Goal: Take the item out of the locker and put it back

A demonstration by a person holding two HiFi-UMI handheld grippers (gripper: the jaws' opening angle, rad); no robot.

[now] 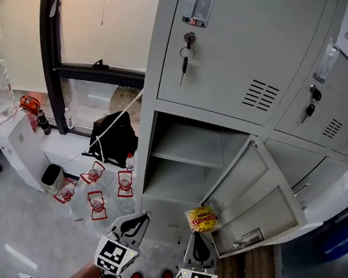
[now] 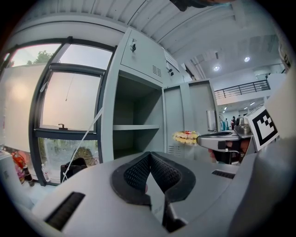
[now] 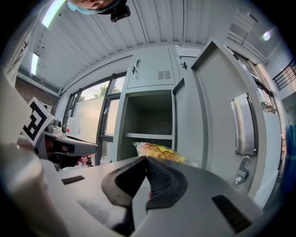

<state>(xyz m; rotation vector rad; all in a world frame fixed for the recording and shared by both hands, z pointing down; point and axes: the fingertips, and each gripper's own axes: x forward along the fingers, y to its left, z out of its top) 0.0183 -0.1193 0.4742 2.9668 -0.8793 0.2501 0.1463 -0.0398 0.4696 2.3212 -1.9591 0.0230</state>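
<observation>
A yellow snack packet [image 1: 201, 219] hangs in front of the open locker compartment [image 1: 185, 169], below its shelf [image 1: 188, 153]. My right gripper [image 1: 200, 235] is shut on the packet's near edge. In the right gripper view the packet [image 3: 159, 152] sticks out past the closed jaws toward the empty compartment [image 3: 150, 120]. My left gripper [image 1: 138, 217] is beside it on the left, shut with nothing in it. In the left gripper view its pads [image 2: 138, 173] meet, and the packet [image 2: 186, 137] shows at the tip of the right gripper [image 2: 200, 138].
The locker door [image 1: 262, 200] swings out to the right, close to my right gripper. Above is a closed door with a key [image 1: 186, 56]. A black bag [image 1: 117, 136] and several bottles in red holders [image 1: 96, 204] stand on the floor at the left, by the window.
</observation>
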